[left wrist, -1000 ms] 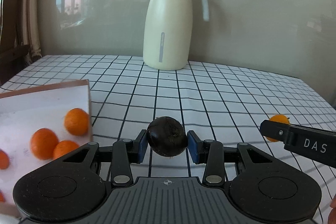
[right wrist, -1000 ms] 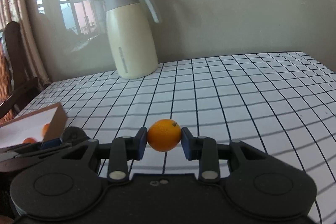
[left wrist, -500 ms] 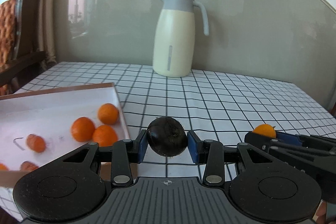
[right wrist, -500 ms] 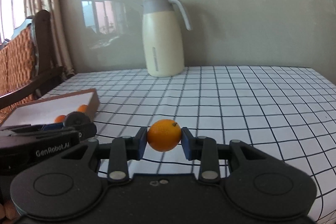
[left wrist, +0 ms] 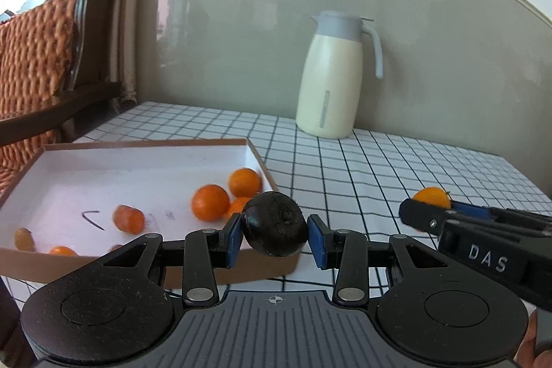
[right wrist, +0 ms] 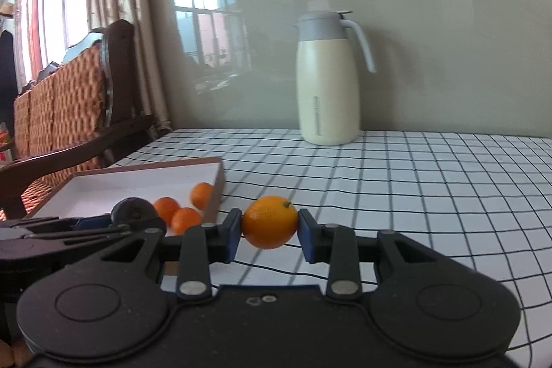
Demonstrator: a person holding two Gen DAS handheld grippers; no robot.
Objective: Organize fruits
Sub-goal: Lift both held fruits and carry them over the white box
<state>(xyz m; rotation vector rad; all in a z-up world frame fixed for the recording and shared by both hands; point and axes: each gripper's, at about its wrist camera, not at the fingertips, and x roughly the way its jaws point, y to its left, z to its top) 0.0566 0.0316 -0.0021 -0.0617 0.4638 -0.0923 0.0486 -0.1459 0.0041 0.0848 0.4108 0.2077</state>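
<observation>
My left gripper [left wrist: 275,235] is shut on a dark round fruit [left wrist: 274,227], held above the near right corner of a shallow white box [left wrist: 103,181]. Several oranges [left wrist: 210,202] lie inside that box. My right gripper [right wrist: 269,230] is shut on an orange [right wrist: 269,221] over the checked tablecloth, right of the box [right wrist: 145,178]. In the left wrist view the right gripper [left wrist: 427,214] enters from the right with its orange [left wrist: 431,197]. In the right wrist view the left gripper [right wrist: 134,216] with the dark fruit [right wrist: 132,211] shows at the left.
A cream jug [left wrist: 331,85] with a grey lid stands at the back of the table [right wrist: 414,181] by the wall. A wooden chair with an orange woven cushion [left wrist: 34,57] stands left of the table, near curtains.
Both grippers have moved left with their fruits. The box, earlier at the left edge, now lies ahead of the left gripper, and the jug has shifted to the right.
</observation>
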